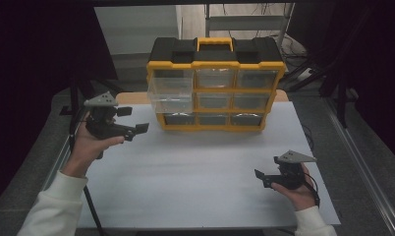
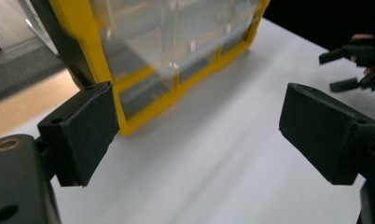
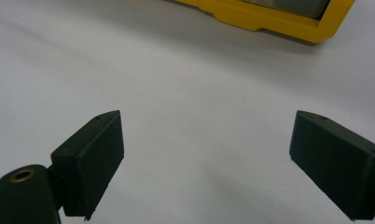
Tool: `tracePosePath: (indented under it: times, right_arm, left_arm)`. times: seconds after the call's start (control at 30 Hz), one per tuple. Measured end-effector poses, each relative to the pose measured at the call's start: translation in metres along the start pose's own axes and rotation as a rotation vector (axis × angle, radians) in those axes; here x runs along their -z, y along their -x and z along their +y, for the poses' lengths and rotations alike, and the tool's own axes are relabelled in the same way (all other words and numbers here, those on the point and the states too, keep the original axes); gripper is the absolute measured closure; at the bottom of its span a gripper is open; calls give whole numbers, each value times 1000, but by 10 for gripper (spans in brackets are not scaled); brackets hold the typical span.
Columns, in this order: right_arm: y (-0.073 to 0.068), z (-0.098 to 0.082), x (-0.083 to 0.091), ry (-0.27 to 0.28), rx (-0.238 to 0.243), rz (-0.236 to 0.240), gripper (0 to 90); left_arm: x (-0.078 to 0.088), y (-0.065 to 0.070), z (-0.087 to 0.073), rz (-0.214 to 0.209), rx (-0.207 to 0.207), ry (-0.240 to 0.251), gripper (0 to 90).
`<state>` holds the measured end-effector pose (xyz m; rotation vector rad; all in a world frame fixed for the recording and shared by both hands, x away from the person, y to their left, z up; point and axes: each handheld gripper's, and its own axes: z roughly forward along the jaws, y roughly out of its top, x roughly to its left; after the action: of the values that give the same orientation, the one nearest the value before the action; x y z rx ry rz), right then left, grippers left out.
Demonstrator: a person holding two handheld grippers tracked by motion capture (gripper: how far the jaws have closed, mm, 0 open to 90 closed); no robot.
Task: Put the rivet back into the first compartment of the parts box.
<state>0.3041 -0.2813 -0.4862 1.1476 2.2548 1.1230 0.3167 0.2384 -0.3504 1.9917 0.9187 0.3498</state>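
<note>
Grippers both spread and empty: left gripper (image 1: pixel 136 131) at centre-left beside the yellow-framed clear-drawer organiser (image 1: pixel 215 91), right gripper (image 1: pixel 262 178) lower right over the white counter (image 1: pixel 195 167).

Your forearms wear white long sleeves (image 1: pixel 53 206) with ribbed cuffs. Each hand carries a matte black two-jaw tool. The left gripper (image 1: pixel 135 130) and right gripper (image 1: pixel 262 178) each bear a grey three-cornered plate (image 1: pixel 102 100) on top, dotted with small holes. The jaw pads (image 2: pixel 83 133) are blocky, wedge-shaped and black. A brass-ringed screw hole (image 3: pixel 21 176) sits beside one jaw. A thin black cable (image 1: pixel 315 192) trails from the right tool.
</note>
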Motion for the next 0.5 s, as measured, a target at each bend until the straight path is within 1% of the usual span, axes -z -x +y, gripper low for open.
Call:
tracePosePath:
  times: [0.1,0.13,0.2,0.27,0.33,0.5]
  right_arm:
    - [-1,0,1,5,-1,3,101]
    - [-1,0,1,4,-3,3,101]
    - [-1,0,0,2,-2,4,100]
    - [-1,0,-1,-4,1,5,100]
    - [-2,0,-2,-8,5,5,99]
    - [-2,0,-3,-4,10,8,99]
  left_arm:
    - [-8,1,-19,6,15,-5,124]
    - [-11,2,-28,9,22,-4,125]
    - [-16,5,-41,27,24,-6,126]
    - [-23,8,-53,33,25,-20,128]
    - [-30,9,-63,24,38,-26,129]
    - [-50,11,-90,-2,76,-61,131]
